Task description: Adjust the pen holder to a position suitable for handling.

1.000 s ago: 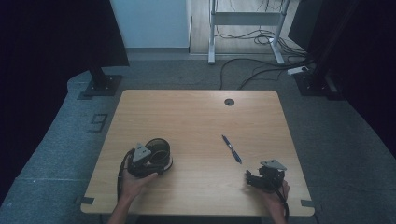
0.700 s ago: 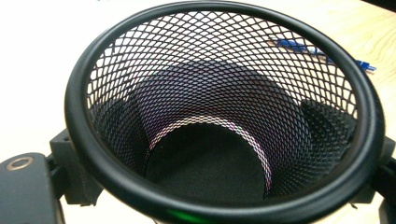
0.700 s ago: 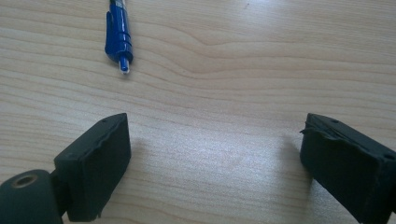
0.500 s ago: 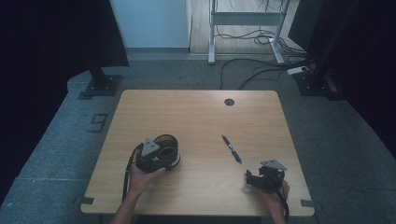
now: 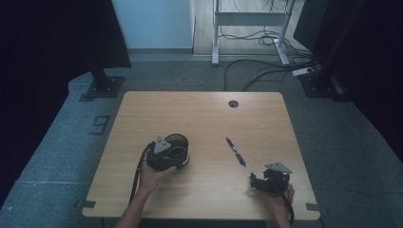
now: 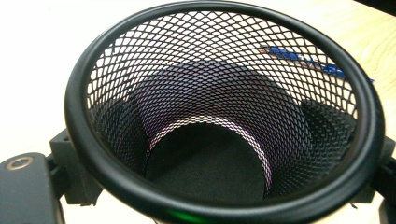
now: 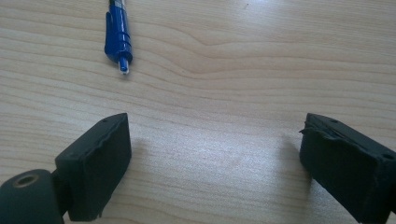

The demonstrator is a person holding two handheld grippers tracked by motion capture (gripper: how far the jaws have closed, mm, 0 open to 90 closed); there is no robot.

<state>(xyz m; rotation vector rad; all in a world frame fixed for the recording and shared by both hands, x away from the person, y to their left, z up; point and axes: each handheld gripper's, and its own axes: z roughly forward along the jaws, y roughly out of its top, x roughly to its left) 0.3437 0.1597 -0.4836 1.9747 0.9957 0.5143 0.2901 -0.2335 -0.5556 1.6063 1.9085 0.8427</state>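
A black wire-mesh pen cup [image 5: 177, 144] sits left of the table's middle, with my left gripper [image 5: 172, 156] shut on it. In the left gripper view I look straight into the cup [image 6: 205, 163], a jaw on each side of its wall. A blue pen [image 5: 235, 151] lies on the wooden table [image 5: 199, 109] to the right of the cup, and shows through the mesh as the pen [image 6: 303, 60]. My right gripper [image 5: 258, 180] rests near the front right edge, open. In the right gripper view the pen [image 7: 117, 37] lies ahead of my right gripper [image 7: 215, 163], beyond its left finger [image 7: 98, 163].
A round cable hole [image 5: 233, 103] sits near the table's far edge. Behind the table are a dark stand base [image 5: 102, 88] on the left and floor cables [image 5: 266, 71] on the right. Bare wood lies between the cup and the pen.
My left hand has carried the mesh cup to the right, nearer the pen. The right gripper and the pen have stayed put.
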